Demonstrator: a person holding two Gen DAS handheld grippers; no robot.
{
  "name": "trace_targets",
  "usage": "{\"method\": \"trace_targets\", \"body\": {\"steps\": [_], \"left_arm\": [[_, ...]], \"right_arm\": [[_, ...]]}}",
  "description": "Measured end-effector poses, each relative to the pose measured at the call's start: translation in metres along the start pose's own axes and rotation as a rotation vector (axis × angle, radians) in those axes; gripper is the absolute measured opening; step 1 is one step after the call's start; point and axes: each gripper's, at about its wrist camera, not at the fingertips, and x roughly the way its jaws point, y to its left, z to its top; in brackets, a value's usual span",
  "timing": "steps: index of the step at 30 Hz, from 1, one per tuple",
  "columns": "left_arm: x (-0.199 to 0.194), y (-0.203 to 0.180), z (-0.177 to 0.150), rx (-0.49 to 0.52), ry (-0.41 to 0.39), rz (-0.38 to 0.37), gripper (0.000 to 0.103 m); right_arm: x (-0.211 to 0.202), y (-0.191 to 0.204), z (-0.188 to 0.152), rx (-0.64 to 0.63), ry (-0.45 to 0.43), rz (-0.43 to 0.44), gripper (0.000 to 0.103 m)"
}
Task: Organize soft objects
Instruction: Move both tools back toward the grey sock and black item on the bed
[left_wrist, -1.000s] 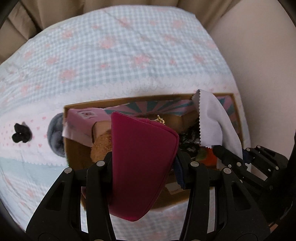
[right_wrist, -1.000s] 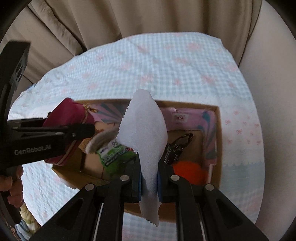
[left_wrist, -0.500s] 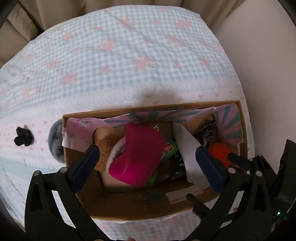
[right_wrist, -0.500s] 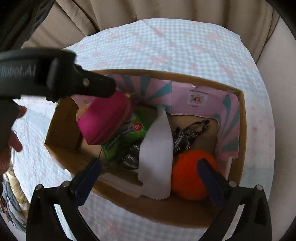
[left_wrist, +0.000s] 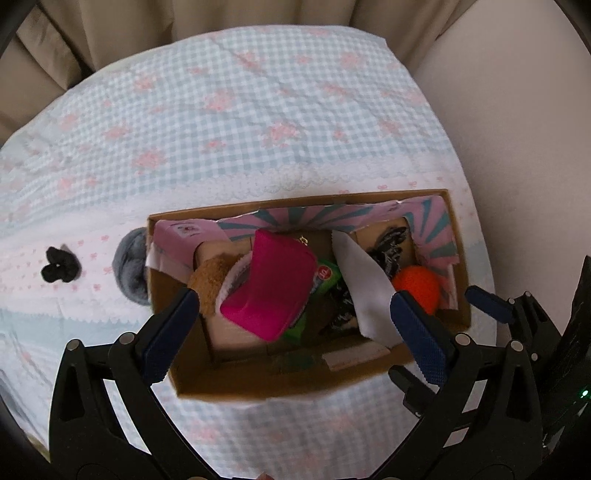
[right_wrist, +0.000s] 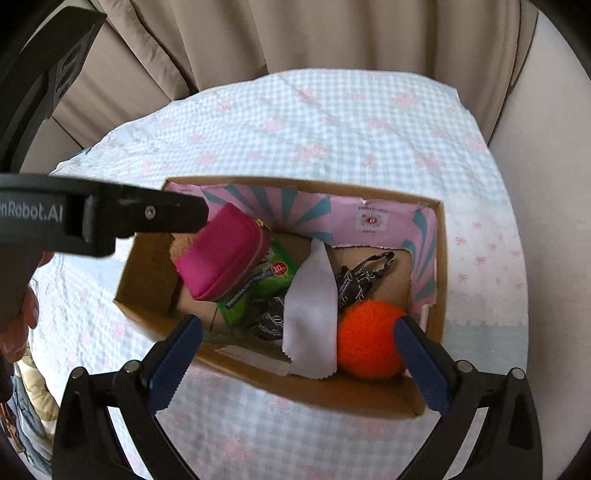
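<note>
left tool (left_wrist: 291, 306): jaws wide, empty | right tool (right_wrist: 297, 328): jaws wide, empty | open brown cardboard box (right_wrist: 147, 266): on checked cloth surface (right_wrist: 332, 122) | magenta zip pouch (right_wrist: 225, 253): inside, left | white pinked-edge cloth (right_wrist: 314, 314): inside, centre | fuzzy orange ball (right_wrist: 369, 339): inside, near right

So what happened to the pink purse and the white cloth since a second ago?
Both were let go. The left gripper opened and the magenta zip pouch dropped into the cardboard box; the right gripper opened and the white cloth fell in beside the orange pom-pom. The box, black scrunchie and grey fluffy thing stayed put.
</note>
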Motion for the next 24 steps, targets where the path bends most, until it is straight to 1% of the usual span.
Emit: {"method": "trace_targets", "body": {"steps": [8, 14, 18, 24], "left_arm": [[-0.071, 0.008, -0.022, -0.021, -0.084, -0.031, 0.103], [-0.138, 0.021, -0.045, -0.038, -0.186, -0.043, 0.103], [-0.185, 0.033, -0.065, -0.029, -0.266, -0.024, 0.103], [-0.244, 0.058, -0.104, -0.031, -0.395, 0.031, 0.103]], "right_arm": [[-0.064, 0.022, 0.003, -0.005, -0.071, -0.028, 0.103], [-0.117, 0.042, 0.006, 0.027, -0.143, -0.047, 0.103], [-0.154, 0.059, 0.007, 0.041, -0.18, -0.069, 0.103], [-0.204, 0.093, -0.002, 0.032, -0.28, -0.082, 0.103]]}}
